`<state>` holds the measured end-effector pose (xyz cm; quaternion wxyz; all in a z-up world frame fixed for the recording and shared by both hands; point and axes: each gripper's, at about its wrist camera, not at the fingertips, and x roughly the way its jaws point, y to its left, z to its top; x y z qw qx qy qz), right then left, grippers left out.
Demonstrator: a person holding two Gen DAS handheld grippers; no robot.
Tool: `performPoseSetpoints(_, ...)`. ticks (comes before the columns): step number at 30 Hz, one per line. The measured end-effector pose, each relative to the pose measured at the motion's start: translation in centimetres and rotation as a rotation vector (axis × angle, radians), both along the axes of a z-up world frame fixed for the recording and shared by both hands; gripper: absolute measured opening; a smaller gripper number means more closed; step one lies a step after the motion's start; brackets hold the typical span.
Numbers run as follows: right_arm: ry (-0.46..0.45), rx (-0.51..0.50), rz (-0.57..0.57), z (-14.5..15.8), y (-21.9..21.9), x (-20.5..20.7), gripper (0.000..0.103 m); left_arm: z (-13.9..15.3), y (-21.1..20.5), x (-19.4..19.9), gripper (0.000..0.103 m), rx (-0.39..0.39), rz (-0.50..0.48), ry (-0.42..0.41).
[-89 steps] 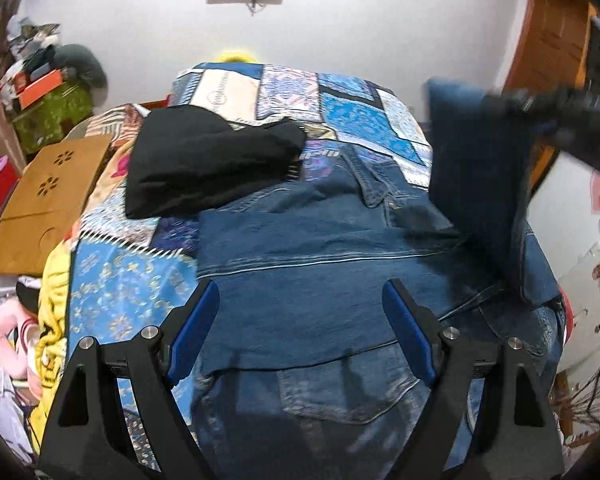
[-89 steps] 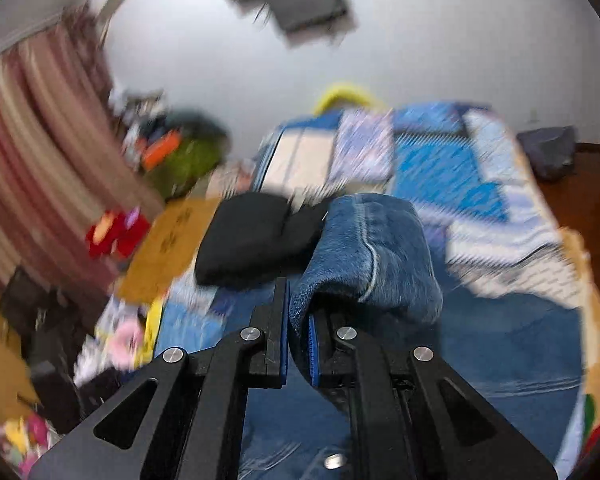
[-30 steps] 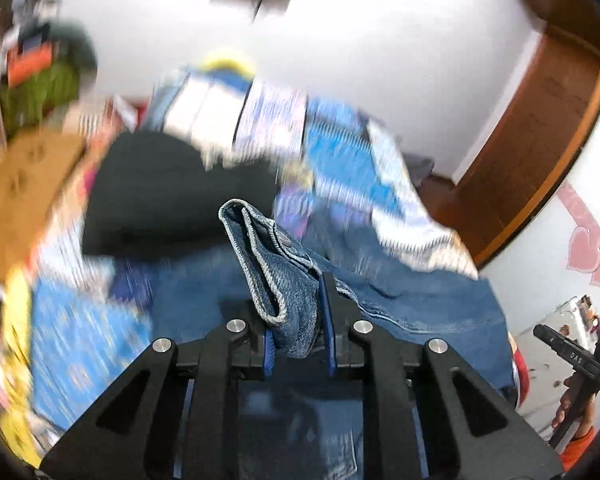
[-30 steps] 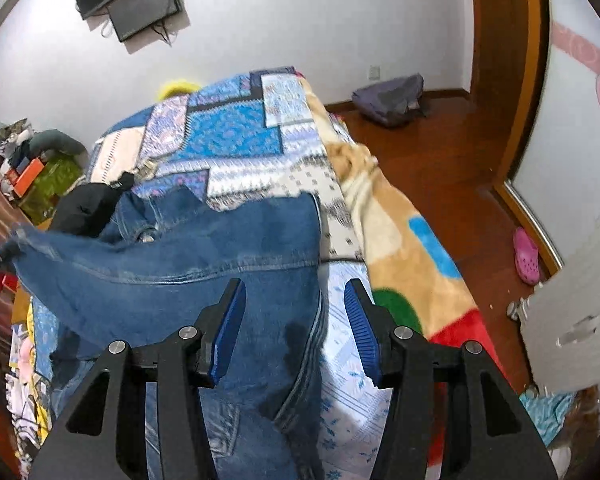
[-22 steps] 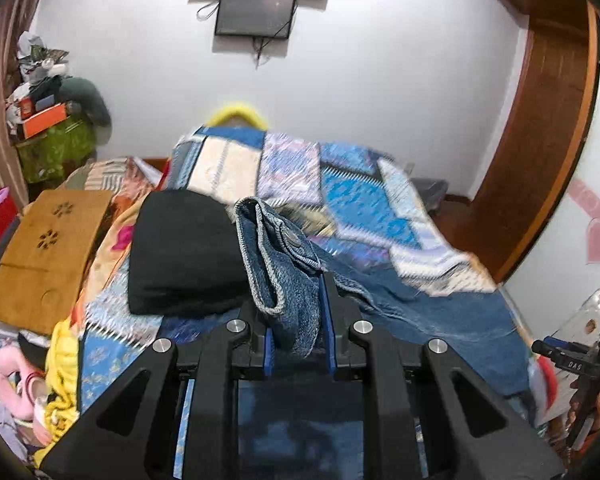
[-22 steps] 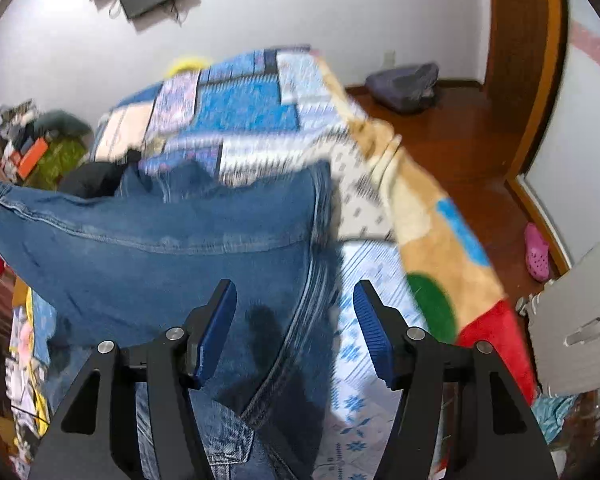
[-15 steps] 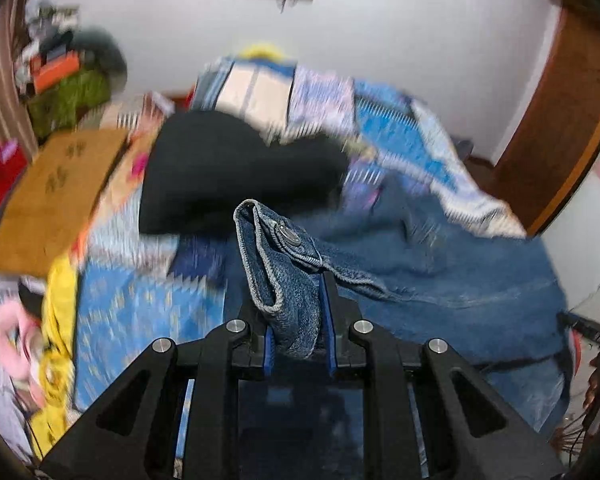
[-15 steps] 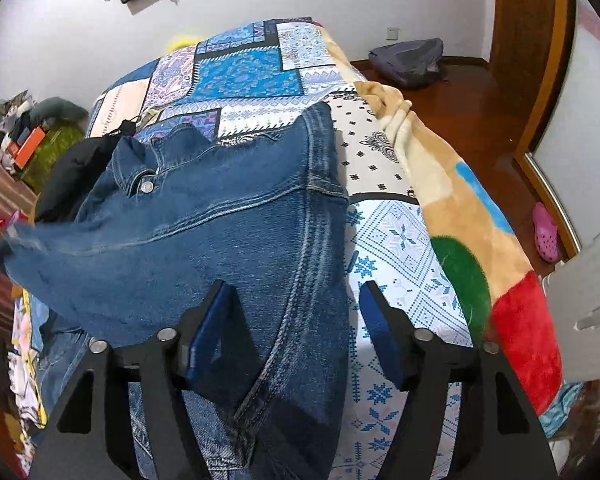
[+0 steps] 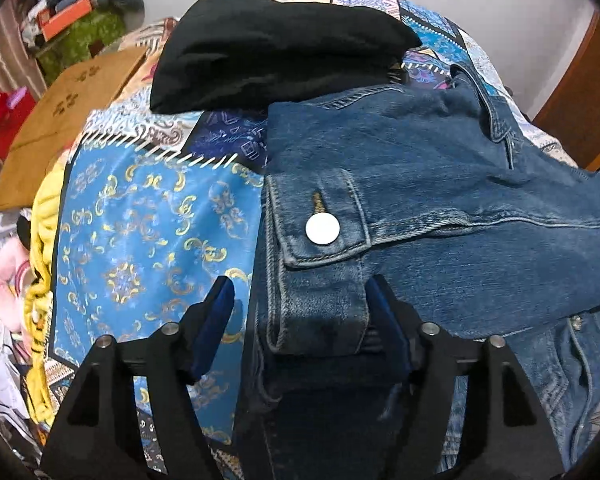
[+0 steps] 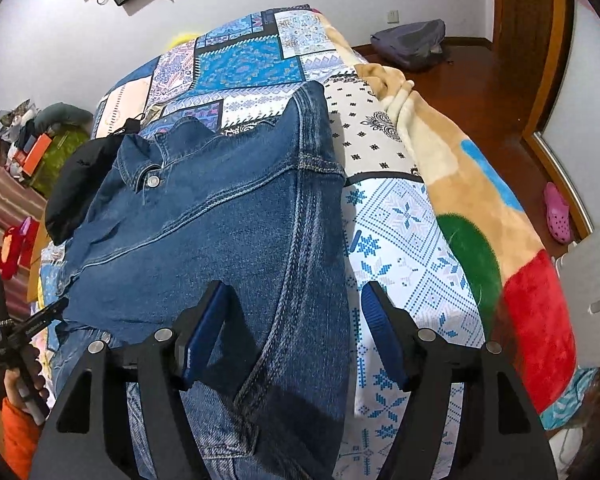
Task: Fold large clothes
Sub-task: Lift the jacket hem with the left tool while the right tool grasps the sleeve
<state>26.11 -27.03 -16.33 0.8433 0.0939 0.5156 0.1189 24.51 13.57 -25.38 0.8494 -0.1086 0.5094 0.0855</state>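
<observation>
While the left gripper (image 9: 300, 320) opens its jaws, the buttoned cuff (image 9: 320, 240) of the denim jacket (image 9: 440, 184) lies between them, unclamped. Beyond it sits a black garment (image 9: 276, 36). The right gripper (image 10: 292, 328) stands open astride the jacket's folded edge.

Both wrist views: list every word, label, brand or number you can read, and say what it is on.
No text can be read.
denim jacket: its round metal button shows blank.
left gripper, seen in the right wrist view: small white lettering, too small to read.
orange box: no print can be made out.
</observation>
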Motion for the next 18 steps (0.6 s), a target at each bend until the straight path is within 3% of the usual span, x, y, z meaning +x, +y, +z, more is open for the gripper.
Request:
performPoseSetpoints(6, -0.003, -0.011, 0.015, 0.6, -0.2, -1.1, 0.065, 0.8, 2.6, -1.7, 0.068, -0.187, -0.007, 0.006)
performPoseSetpoints(10, -0.005, -0.002, 0.032, 1.0, -0.8, -1.4, 0.065, 0.4, 3.9, -2.2, 0.068, -0.261, -0.019, 0.024)
performPoseSetpoints(18, 0.023, 0.090, -0.002, 0.7, -1.3, 2.6, 0.065, -1.5, 6.0, 1.9, 0.069, -0.383, -0.007, 0.033)
